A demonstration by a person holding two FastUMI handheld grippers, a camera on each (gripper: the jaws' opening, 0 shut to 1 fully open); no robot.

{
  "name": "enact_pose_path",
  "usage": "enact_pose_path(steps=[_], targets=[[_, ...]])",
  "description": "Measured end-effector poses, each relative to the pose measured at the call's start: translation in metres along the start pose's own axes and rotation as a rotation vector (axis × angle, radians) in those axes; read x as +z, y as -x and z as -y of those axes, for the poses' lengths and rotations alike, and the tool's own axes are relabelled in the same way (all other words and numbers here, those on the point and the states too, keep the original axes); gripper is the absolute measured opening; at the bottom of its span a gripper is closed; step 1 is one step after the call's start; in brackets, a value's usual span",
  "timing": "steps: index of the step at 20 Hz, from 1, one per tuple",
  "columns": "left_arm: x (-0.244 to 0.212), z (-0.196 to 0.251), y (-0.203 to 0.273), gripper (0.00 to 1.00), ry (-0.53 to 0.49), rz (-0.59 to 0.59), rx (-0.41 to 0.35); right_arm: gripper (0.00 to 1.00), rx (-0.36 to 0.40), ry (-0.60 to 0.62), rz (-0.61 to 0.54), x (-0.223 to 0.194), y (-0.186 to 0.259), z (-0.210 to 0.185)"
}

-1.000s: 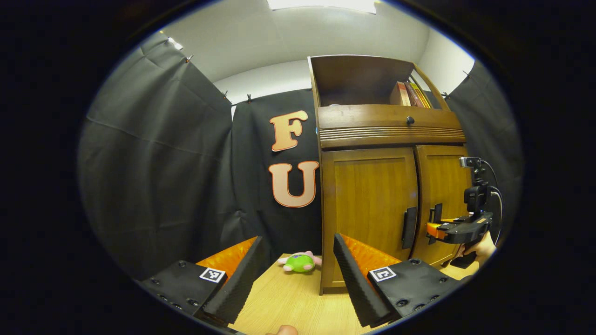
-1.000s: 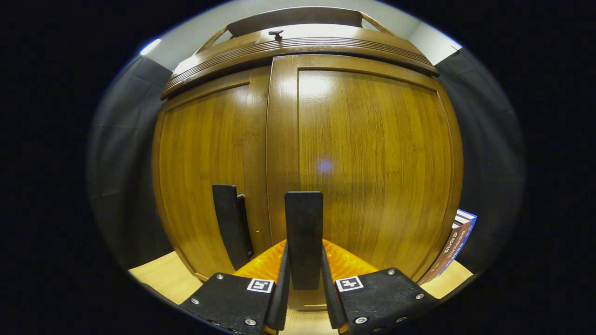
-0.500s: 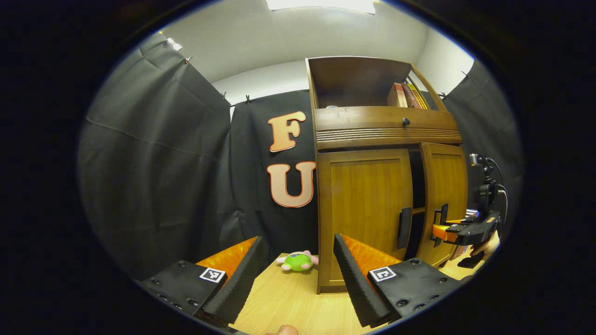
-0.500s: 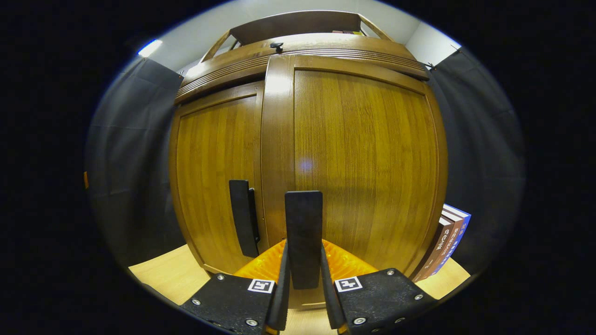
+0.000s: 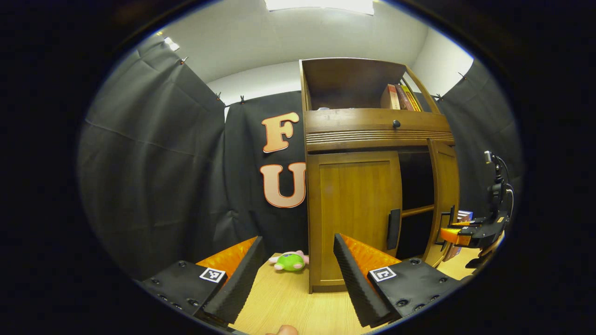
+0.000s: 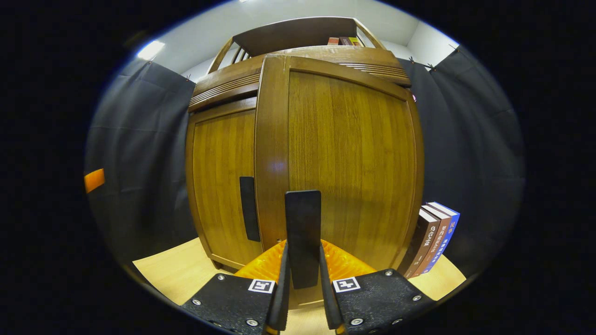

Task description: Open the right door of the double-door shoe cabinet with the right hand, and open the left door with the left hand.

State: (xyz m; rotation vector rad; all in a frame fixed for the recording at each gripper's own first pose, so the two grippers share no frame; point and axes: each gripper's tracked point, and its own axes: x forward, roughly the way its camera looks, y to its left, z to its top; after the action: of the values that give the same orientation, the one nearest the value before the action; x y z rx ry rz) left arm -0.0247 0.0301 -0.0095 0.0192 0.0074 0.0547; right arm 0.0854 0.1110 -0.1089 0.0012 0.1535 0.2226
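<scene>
The wooden shoe cabinet (image 5: 372, 135) stands on a table. Its left door (image 5: 354, 214) is closed, and that door's dark handle (image 5: 394, 229) is free. The right door (image 5: 444, 200) stands swung out, baring a dark interior (image 5: 416, 186) with a shelf. In the left gripper view my right gripper (image 5: 458, 235) is at the far right, at that door's handle. Seen from the right gripper view, my right gripper (image 6: 303, 249) is shut on the right door's handle (image 6: 303, 223), with the right door (image 6: 344, 158) close ahead. My left gripper (image 5: 298, 270) hangs open, short of the cabinet.
A green plush toy (image 5: 288, 261) lies on the wooden table (image 5: 288, 302) left of the cabinet. Books (image 6: 433, 237) stand to the right of the cabinet, just past the open door. More books (image 5: 398, 97) sit in the top shelf above a drawer knob (image 5: 396, 124).
The right door has swung from closed to well open, and my right gripper has moved outward with its handle. My left gripper has hardly moved.
</scene>
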Motion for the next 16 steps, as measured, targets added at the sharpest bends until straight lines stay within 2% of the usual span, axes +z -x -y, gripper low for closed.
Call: enact_pose_path(steps=[2,3,4,5,6,7,8,10,11,12,13,16], targets=[[0.0,0.004,0.002,0.96,0.002,-0.001,-0.008,0.31,-0.003,-0.011,0.005,0.003,0.011,0.005],[0.0,0.005,0.002,0.96,0.004,-0.002,-0.011,0.4,-0.004,-0.014,0.008,0.002,0.019,0.009],[0.0,0.007,0.002,0.96,0.006,-0.003,-0.015,0.38,-0.006,-0.014,0.009,0.002,0.026,0.013],[0.0,0.008,0.002,0.96,0.008,-0.003,-0.017,0.29,-0.009,-0.015,0.012,0.004,0.032,0.017],[0.0,0.01,0.003,0.96,0.01,-0.004,-0.019,0.29,-0.013,-0.015,0.012,0.003,0.037,0.02],[-0.001,0.012,0.003,0.96,0.014,-0.004,-0.021,0.38,-0.019,-0.013,0.012,0.003,0.042,0.024],[0.0,0.014,0.003,0.96,0.017,-0.005,-0.025,0.29,-0.026,-0.01,0.011,0.003,0.047,0.029],[0.0,0.019,0.005,0.97,0.02,-0.007,-0.035,0.29,-0.04,-0.003,0.01,0.003,0.058,0.035],[-0.001,0.022,0.005,0.96,0.02,-0.008,-0.039,0.36,-0.048,0.001,0.01,0.004,0.062,0.039],[0.0,0.024,0.006,0.96,0.019,-0.008,-0.043,0.36,-0.057,0.004,0.01,0.004,0.066,0.044],[0.0,0.026,0.006,0.96,0.017,-0.009,-0.047,0.27,-0.068,0.008,0.01,0.003,0.071,0.049],[0.003,0.032,0.009,0.96,0.015,-0.003,-0.058,0.25,-0.1,0.026,0.008,0.004,0.085,0.063]])
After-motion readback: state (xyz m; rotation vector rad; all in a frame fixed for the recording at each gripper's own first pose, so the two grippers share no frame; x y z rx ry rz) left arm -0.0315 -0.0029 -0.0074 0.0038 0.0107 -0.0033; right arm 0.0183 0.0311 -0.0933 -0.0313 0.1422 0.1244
